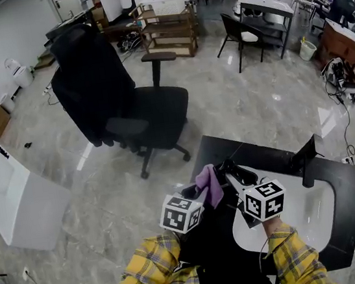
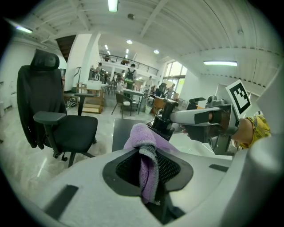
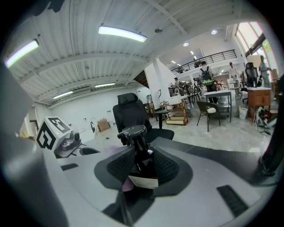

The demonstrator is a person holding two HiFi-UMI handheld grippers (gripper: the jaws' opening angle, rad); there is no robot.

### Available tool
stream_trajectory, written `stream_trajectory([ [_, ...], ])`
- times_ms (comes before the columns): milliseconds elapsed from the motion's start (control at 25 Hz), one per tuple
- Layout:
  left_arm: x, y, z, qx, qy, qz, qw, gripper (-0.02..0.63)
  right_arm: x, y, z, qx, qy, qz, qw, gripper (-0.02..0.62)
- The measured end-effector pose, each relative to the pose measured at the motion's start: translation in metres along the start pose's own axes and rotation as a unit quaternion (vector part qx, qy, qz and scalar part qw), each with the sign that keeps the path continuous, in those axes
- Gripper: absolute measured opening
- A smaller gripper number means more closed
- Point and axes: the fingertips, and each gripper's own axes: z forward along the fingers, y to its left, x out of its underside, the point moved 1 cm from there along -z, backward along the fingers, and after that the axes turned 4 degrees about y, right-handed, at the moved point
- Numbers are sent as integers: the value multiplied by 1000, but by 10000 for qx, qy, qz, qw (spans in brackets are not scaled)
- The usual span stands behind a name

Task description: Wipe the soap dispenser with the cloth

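Note:
My right gripper (image 3: 142, 165) is shut on a black soap dispenser (image 3: 138, 153) with a pump head and a white label, held upright between the pads. My left gripper (image 2: 148, 167) is shut on a purple cloth (image 2: 146, 153), which drapes over its jaws. The cloth lies against the black dispenser (image 2: 164, 125) just beyond it. From the head view, the cloth (image 1: 209, 185) sits between the two marker cubes, with the left gripper (image 1: 203, 192) close beside the right gripper (image 1: 235, 180). The dispenser (image 1: 228, 169) shows dark behind the cloth.
A white sink basin (image 1: 311, 208) is set in a black counter (image 1: 343, 180) under my right gripper. A black office chair (image 1: 120, 103) stands on the marble floor to the far left. A white tub (image 1: 14, 194) lies at the left edge.

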Motion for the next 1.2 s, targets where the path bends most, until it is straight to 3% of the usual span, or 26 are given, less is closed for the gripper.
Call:
stream_trajectory([
  [560,14,-1,7,113,80,15,9999,64,0,2,0,4,12,66,10000,106],
  [800,15,-4,11,-40,86,310,9995,64,0,0,0,0,22,47,10000,107],
  [960,7,0,-2,48,-364,-165,9992,64,1,1,-1,-91,71,23,9999,106],
  [1080,-4,3,-23,189,-869,-572,9944,64,0,5,-6,-213,66,-288,9993,106],
  [1200,-11,3,-43,259,-1150,-706,9905,64,-2,8,-16,-387,-28,-610,9974,114],
])
